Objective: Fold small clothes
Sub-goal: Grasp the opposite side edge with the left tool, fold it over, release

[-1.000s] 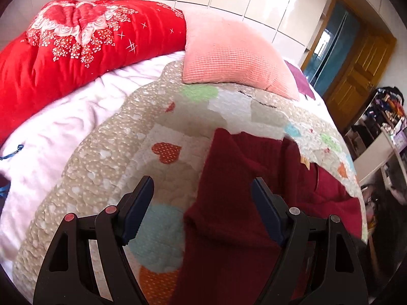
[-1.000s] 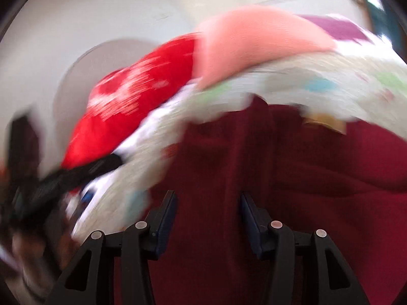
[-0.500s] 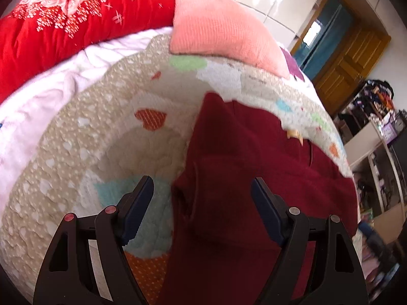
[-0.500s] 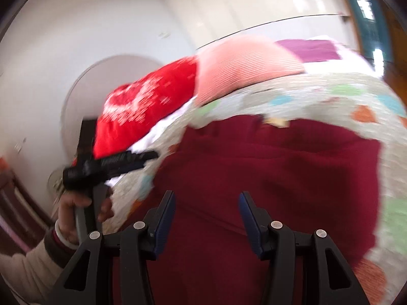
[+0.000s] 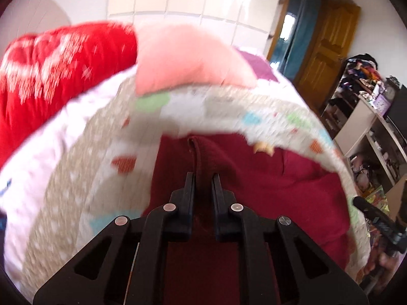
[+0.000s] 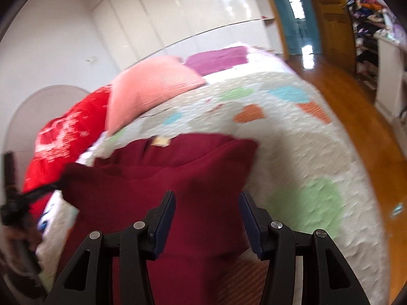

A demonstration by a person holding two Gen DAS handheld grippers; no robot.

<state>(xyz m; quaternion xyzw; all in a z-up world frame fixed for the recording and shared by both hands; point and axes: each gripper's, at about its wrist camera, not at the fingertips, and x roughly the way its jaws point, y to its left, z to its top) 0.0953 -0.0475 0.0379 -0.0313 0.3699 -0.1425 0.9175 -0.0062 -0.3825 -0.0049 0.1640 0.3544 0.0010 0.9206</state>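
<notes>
A dark red knit garment (image 5: 267, 185) lies on a patchwork quilt (image 5: 84, 167) on the bed. My left gripper (image 5: 203, 178) is shut on a raised fold of the garment's left edge and lifts it. In the right wrist view the garment (image 6: 183, 175) is bunched, its left corner pulled up toward the left gripper (image 6: 38, 193) at the far left. My right gripper (image 6: 207, 200) is open over the garment's near edge, with cloth between its fingers but not pinched.
A pink pillow (image 5: 188, 58) and a red embroidered duvet (image 5: 51, 68) lie at the head of the bed. A purple cloth (image 6: 218, 58) lies beyond the pillow. Wooden floor (image 6: 356, 117), a wooden door and cluttered shelves (image 5: 368, 106) are to the right.
My left gripper has closed on the garment's left edge and lifted it. My right gripper has moved right toward the garment's right side, still open.
</notes>
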